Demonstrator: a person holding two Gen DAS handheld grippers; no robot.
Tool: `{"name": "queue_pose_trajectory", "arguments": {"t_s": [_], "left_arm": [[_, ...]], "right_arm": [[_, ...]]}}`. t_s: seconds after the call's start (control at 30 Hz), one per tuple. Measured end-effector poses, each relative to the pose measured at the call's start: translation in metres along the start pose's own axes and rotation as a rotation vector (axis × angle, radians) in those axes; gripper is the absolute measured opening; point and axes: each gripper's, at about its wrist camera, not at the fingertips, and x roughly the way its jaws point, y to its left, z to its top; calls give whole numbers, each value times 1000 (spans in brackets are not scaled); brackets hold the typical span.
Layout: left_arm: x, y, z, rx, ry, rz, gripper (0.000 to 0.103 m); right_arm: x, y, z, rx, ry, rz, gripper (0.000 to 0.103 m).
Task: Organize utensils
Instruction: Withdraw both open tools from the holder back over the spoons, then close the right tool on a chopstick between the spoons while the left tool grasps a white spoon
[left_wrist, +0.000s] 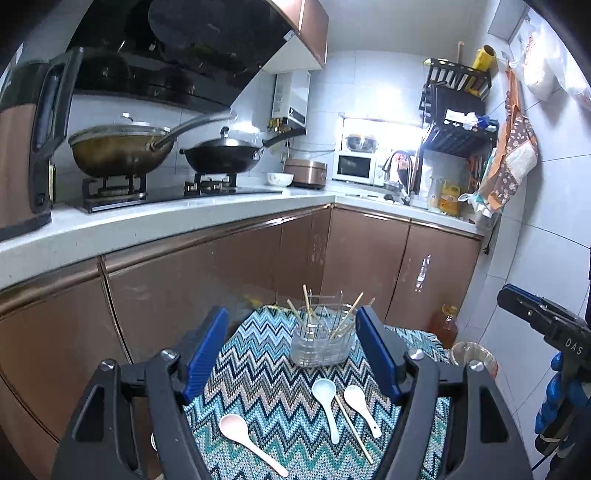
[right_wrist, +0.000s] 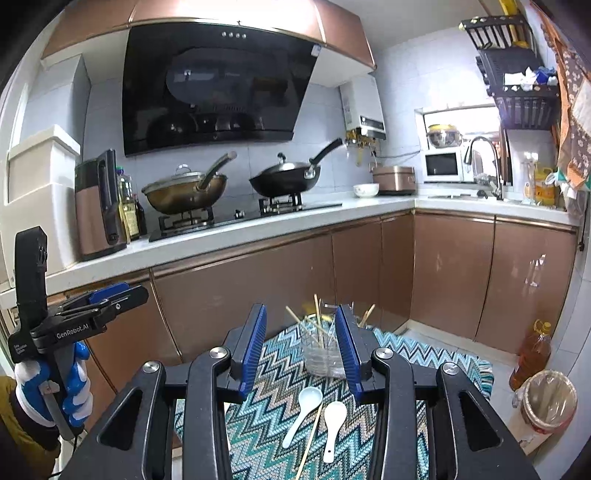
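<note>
A clear plastic holder (left_wrist: 320, 341) with several chopsticks in it stands on a zigzag-patterned cloth (left_wrist: 258, 376). In front of it lie a pale blue spoon (left_wrist: 325, 404), a white spoon (left_wrist: 361, 408), a single chopstick (left_wrist: 352, 428) and a pink spoon (left_wrist: 246, 439). My left gripper (left_wrist: 291, 345) is open and empty above the cloth. My right gripper (right_wrist: 301, 341) is open and empty, above the holder (right_wrist: 321, 354), the blue spoon (right_wrist: 303, 410), the white spoon (right_wrist: 332, 424) and the chopstick (right_wrist: 312, 432).
Brown cabinets (left_wrist: 184, 280) and a white counter (left_wrist: 147, 218) with two woks on a stove stand behind. An oil bottle (right_wrist: 530, 354) and a lined bin (right_wrist: 548, 404) stand on the floor at right. The left gripper shows in the right wrist view (right_wrist: 107, 295).
</note>
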Motion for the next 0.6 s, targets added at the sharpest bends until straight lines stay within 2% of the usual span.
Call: {"name": "queue_pose_trajectory", "arguments": {"t_s": [0.6], "left_arm": [[78,28,-42,-59,159,-6,70]], "right_arm": [[78,-35,-44,56,173,0,39]]}}
